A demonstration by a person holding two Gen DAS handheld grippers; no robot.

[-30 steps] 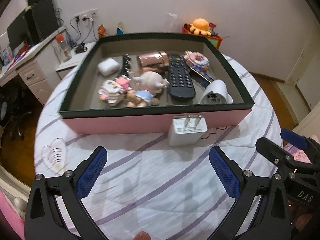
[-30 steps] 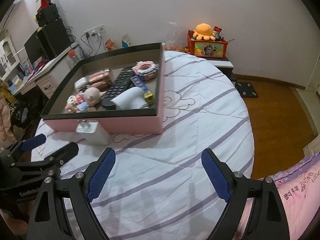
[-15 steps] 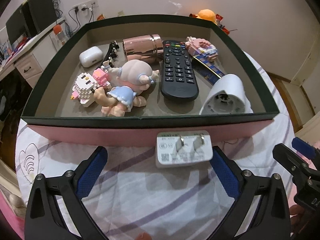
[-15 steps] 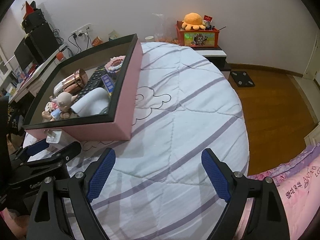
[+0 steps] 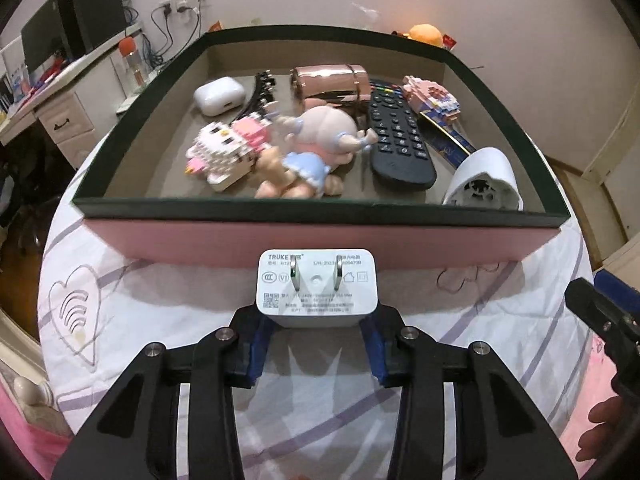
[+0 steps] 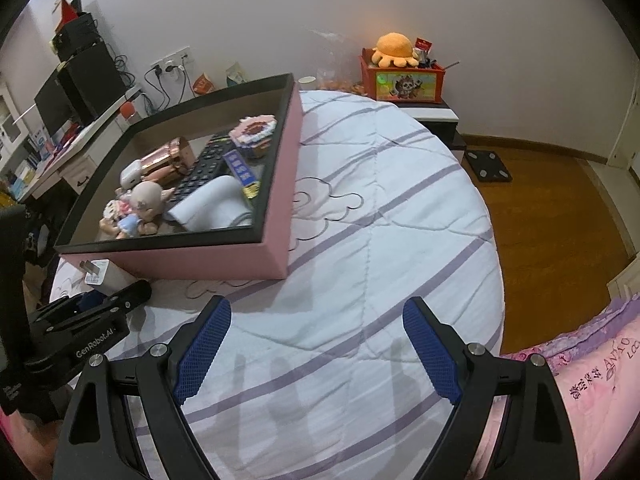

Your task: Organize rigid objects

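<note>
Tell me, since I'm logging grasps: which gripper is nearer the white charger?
Left. The left gripper has just closed on the white charger; the right gripper hovers open over bare bedding, off to its side.

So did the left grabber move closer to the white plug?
Yes. The left gripper went forward toward the pink box, and its jaws have just been closing onto the white charger.

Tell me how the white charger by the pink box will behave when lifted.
The charger looks like a stiff plastic block, so it likely won't flex. The left gripper, whose jaws have just been closing, pinches only its smooth lower sides, so it may slip. Its upturned prongs could snag the box.
</note>
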